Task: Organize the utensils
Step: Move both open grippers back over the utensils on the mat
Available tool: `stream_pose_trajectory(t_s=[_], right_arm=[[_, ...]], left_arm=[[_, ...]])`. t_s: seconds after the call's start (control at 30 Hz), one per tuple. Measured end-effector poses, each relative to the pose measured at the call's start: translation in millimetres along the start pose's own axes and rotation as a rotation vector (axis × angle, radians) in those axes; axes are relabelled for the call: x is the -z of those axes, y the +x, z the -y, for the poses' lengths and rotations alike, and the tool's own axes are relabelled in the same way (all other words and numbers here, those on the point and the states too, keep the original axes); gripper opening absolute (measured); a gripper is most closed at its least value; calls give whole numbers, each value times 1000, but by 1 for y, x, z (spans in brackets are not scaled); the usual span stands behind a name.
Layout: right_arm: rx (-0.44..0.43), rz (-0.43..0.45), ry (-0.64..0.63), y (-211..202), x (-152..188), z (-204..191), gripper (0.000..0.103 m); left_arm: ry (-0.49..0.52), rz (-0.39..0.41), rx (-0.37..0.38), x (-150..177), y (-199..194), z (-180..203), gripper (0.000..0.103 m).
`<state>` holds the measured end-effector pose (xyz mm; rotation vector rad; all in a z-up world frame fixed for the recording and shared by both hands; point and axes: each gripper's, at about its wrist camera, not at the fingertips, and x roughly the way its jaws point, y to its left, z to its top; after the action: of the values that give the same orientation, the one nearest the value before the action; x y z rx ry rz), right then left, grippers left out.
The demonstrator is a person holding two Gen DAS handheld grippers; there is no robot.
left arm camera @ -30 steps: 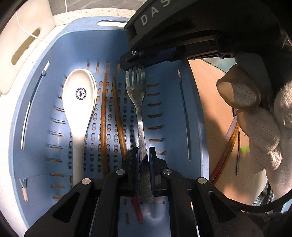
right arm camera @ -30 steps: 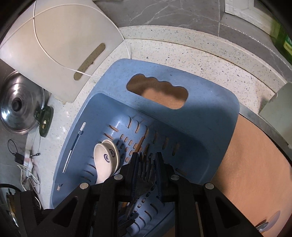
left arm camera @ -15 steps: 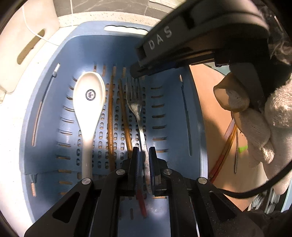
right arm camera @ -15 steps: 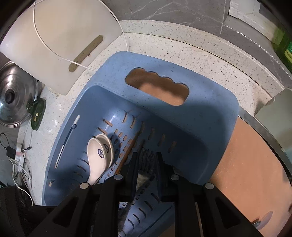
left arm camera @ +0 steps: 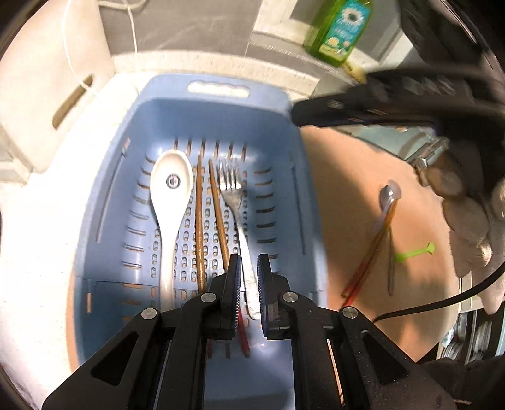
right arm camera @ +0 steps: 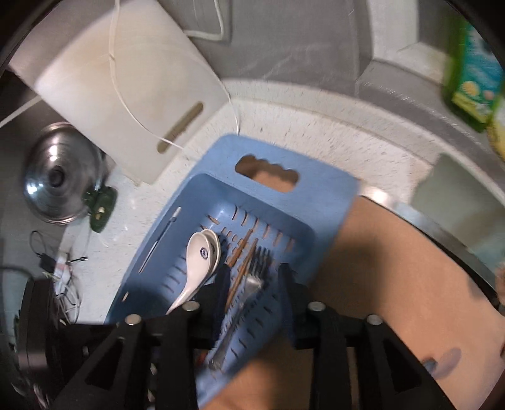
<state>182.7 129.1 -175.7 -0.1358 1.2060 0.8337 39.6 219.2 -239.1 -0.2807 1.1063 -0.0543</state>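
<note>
Right claw (right arm camera: 254,270) higher, jaws just opening, blurred fork (right arm camera: 235,325) loose between; left claw (left arm camera: 249,266) pressed together, empty.

A speckled white stone surface (right arm camera: 331,132) runs along a grey wall. On it a blue slotted tray (left arm camera: 126,176) sits with its handle end toward the wall, its right side reaching over an orange-brown mat (left arm camera: 353,195) that covers the surface's right part. A white cutting board (right arm camera: 120,82) lies near the far left corner, a thin white cord draped over it. Farther left sits a steel pot lid (right arm camera: 56,186). On the mat, well apart from the tray, lie a metal spoon (left arm camera: 389,195), red-tipped chopsticks (left arm camera: 369,252) and a small green pick (left arm camera: 413,252). A green bottle (left arm camera: 337,28) stands at the back edge.
</note>
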Motion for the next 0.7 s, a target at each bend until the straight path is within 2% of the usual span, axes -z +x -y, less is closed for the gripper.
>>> stream_pose_trajectory(t_s=[0.1,0.17,0.33,0.4,0.53,0.7], right_arm=[[-23,79,49,-44,23,24,37],[-18,129,76,-69,38,39,43],[49,245,155,-123,89,86,46],[81,280,177,-136,111,100,49],[134,301,207,-147,148,122,52],[92,223,346,-138,184,151,52]], left_arm=[[28,41,-3,1,-18,16,9],[48,63,3,4,-29,25,9],[106,80,16,12,-38,55,10],[133,77,24,12,-36,74,16],[207,55,44,17,-24,112,16],[271,-20,83,26,2,150,16]])
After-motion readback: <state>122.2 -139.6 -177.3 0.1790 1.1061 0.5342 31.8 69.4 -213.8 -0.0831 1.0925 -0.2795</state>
